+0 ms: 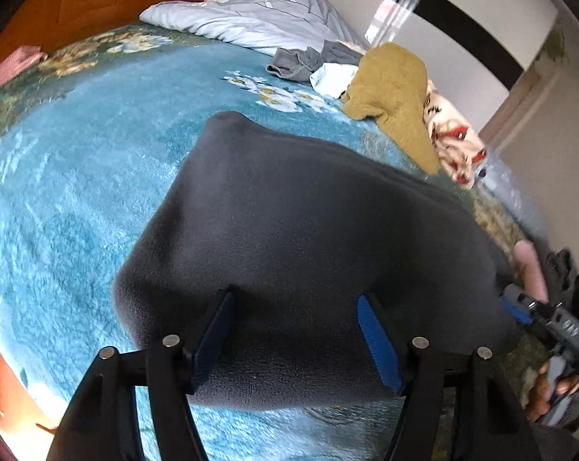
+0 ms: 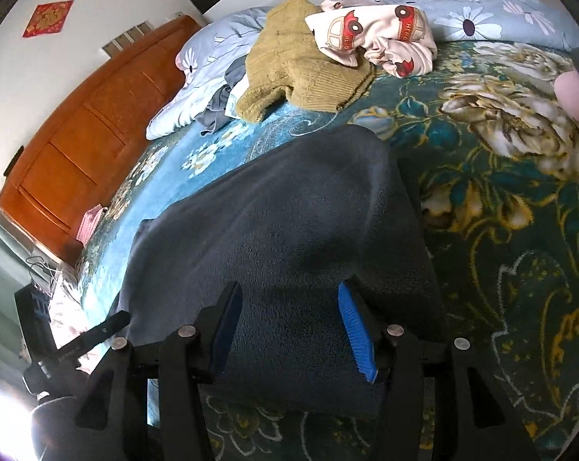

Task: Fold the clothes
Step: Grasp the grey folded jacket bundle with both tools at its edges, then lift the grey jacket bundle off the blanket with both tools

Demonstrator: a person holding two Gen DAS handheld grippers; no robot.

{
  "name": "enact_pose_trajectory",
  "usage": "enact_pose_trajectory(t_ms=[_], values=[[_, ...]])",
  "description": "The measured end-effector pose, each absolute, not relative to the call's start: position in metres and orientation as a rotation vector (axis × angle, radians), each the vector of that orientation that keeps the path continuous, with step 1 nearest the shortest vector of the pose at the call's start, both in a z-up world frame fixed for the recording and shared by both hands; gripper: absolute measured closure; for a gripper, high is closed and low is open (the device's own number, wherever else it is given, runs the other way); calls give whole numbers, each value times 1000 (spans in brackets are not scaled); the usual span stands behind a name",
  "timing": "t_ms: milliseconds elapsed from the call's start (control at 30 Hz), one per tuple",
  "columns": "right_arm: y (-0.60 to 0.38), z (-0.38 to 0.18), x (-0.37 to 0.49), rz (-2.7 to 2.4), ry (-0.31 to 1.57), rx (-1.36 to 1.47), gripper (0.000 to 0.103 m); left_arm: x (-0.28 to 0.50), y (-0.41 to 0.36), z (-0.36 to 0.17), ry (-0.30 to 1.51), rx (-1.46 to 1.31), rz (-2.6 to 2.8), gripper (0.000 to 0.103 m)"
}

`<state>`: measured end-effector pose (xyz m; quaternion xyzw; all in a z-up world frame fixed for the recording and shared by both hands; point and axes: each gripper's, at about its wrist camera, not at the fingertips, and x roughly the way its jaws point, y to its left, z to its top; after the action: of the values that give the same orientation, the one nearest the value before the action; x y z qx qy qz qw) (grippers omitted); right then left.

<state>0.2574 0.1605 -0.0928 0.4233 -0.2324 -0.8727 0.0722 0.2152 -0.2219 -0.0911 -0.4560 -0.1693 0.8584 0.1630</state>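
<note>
We see the dark fleece (image 1: 308, 230) lying folded on the blanket (image 1: 78, 192), well in front of the yellow sweater (image 1: 393, 88), and both the left gripper (image 1: 295, 340) and the right gripper (image 2: 285, 326) stand wide over its near edge, holding nothing.

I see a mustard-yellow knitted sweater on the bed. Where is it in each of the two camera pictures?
Left wrist view: the mustard sweater lies upper right, at the far side of the bed, beside the car-print cloth.
Right wrist view: the mustard sweater lies top centre, just left of the car-print cloth.
Shared landmark: the dark grey fleece fills the middle foreground of both.
</note>
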Motion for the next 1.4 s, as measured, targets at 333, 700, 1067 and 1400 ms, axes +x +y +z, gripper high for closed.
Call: enact_pose_trajectory(t_ms=[333,700,1067,1400], values=[[206,-80,282,-2502,-1098,1088,44,235,-267,-88,-728,-1276,2441,32],[261,-105,330,-2431,-1410,1089,21,233,-271,-123,-883,-1353,2281,30],[247,-134,310,-2304,-1482,1140,19,210,-261,-147,-1039,-1354,2090,25],[218,-135,269,-2277,-1382,1158,13,192,-266,-153,-1139,-1306,1994,23]])
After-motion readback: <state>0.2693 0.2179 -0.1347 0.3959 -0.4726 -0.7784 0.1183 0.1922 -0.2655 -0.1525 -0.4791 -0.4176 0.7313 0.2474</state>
